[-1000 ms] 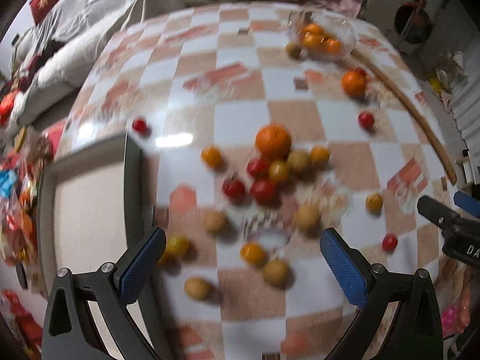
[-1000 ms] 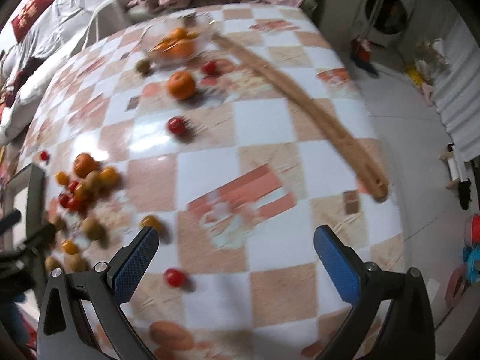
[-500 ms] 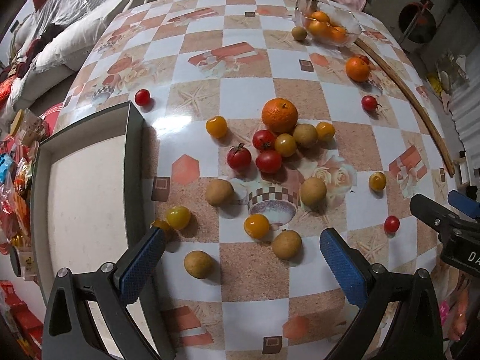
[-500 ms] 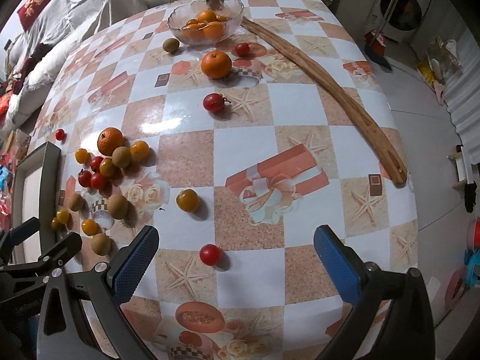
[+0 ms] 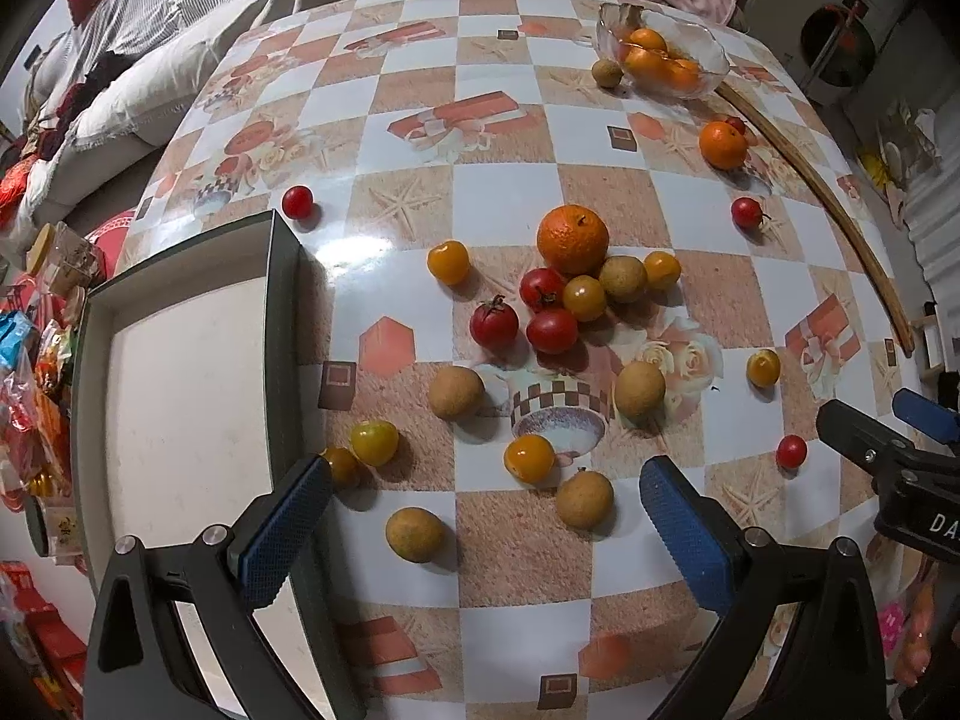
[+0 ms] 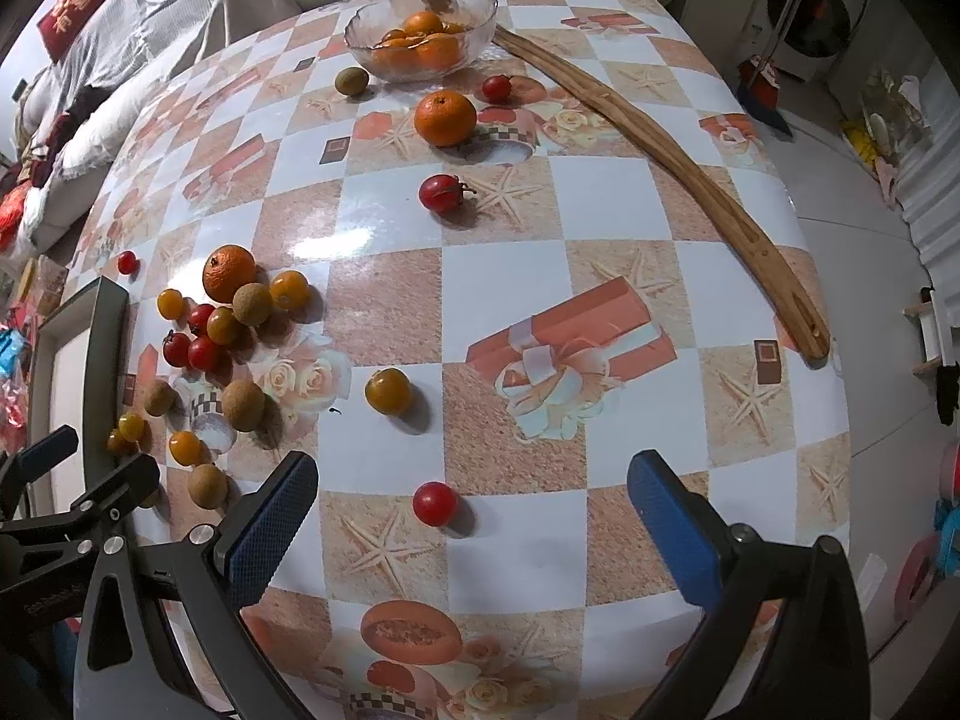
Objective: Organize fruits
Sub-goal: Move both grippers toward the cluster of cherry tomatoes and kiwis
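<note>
Left tool [image 5: 480, 531]: black triangular frame arms, silver screws at joints, blue cross-hatched pads [image 5: 282, 531] showing. Right tool [image 6: 472, 525]: matching black frame, blue textured pads [image 6: 672, 531], white lettering showing on body.

Fruit cluster [image 5: 576, 294] mid-table, tray [image 5: 180, 372] at its left, bowl [image 5: 666, 51] far behind.
</note>
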`<state>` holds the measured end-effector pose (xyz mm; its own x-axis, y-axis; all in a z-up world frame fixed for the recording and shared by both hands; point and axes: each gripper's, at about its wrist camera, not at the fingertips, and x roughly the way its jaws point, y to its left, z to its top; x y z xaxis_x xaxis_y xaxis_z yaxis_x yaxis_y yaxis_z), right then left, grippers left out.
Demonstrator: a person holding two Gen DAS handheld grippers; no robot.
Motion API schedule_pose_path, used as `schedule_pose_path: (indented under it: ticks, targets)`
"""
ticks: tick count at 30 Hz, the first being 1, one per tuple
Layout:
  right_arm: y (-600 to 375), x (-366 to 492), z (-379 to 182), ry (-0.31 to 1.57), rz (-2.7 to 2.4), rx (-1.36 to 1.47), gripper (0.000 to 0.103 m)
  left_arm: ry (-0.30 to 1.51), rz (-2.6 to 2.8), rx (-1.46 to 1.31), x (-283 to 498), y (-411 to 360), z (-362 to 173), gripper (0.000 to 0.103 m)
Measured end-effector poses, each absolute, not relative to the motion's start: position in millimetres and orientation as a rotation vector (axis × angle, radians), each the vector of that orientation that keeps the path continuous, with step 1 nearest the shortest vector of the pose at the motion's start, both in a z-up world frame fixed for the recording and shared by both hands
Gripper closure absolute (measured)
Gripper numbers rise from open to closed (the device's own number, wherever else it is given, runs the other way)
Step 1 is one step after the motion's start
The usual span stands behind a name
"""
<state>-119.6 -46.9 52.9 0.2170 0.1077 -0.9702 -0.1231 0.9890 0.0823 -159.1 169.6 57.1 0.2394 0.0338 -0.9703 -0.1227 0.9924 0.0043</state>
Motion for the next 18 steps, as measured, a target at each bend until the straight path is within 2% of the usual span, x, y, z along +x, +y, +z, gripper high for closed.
schedule_pose_path:
  ticks: [18]
  targets:
    - [-35.9, -112.5, 52.3, 1.344, 0.174, -0.02, 0.0, 1.321, 0.123, -0.096, -143.1, 186.7, 55.5, 0.0]
